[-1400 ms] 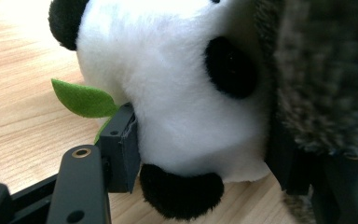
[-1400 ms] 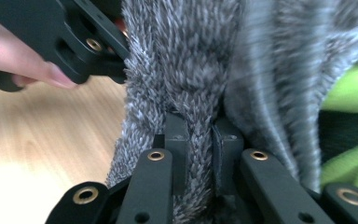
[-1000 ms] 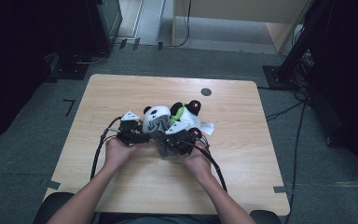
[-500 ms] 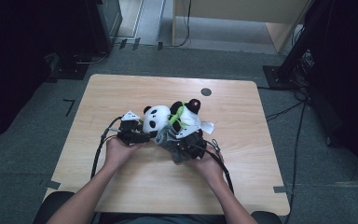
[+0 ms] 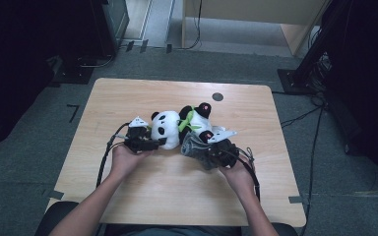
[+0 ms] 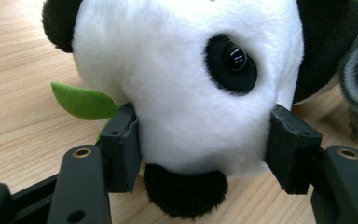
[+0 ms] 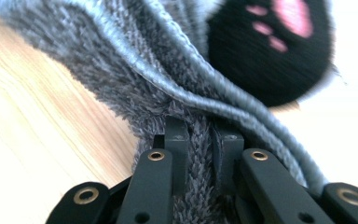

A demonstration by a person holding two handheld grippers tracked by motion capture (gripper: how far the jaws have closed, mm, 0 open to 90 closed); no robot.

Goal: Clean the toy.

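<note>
Plush panda (image 5: 170,129) lies mid-table (image 5: 128,98), head left. Left gripper (image 6: 200,140) clamps head between both jaws, likely anchoring toy. Right gripper (image 7: 200,140), jaws narrow, pinches grey knit sock (image 7: 121,70) beside panda's black paw (image 7: 270,51), seemingly to pull garment along leg.

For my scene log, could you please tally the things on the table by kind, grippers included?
Plush panda: 1
Grey knit cloth: 1
Grippers: 2, left closed on the panda's head, right pinching the cloth
Round dark spot on the table: 1
Total: 5
</note>
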